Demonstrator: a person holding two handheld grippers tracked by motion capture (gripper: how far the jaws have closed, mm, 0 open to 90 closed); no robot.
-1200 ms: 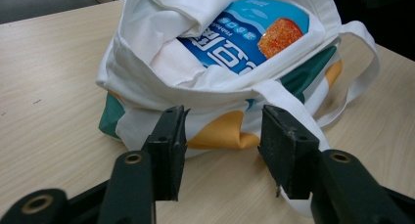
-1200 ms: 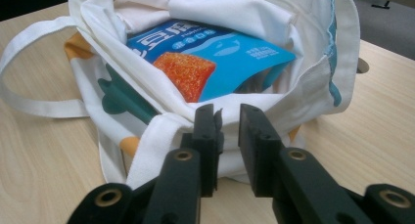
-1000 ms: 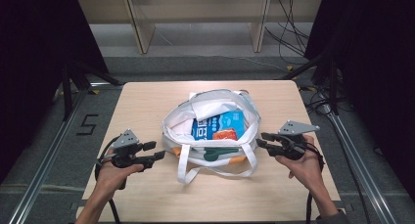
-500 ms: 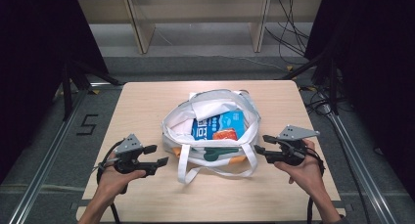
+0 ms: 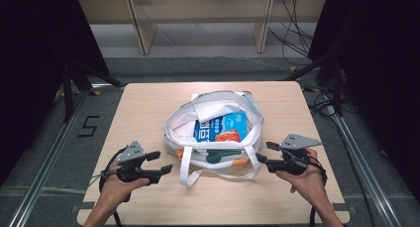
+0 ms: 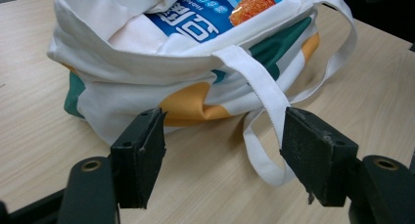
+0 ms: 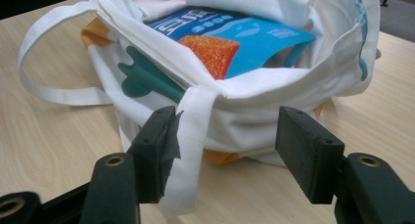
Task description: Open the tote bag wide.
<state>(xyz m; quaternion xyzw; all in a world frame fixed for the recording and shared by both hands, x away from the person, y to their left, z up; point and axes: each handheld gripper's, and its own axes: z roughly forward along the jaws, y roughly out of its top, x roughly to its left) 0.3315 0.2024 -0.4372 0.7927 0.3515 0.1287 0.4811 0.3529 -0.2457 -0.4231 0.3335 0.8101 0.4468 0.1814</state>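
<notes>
Tote bag (image 5: 213, 133) sits mid-tabletop (image 5: 148, 103), mouth open, blue packet (image 5: 220, 128) inside. Left claw (image 5: 161, 162) spread, near-left of bag; right claw (image 5: 263, 153) spread, near-right, beside strap (image 7: 193, 150).

A white cloth tote bag (image 5: 213, 133) with green and orange patches is seen slumped open at the middle of the wooden table (image 5: 148, 103). A blue snack packet (image 5: 220, 128) with an orange picture is held inside it, and its white handles (image 5: 190, 162) are draped forward
</notes>
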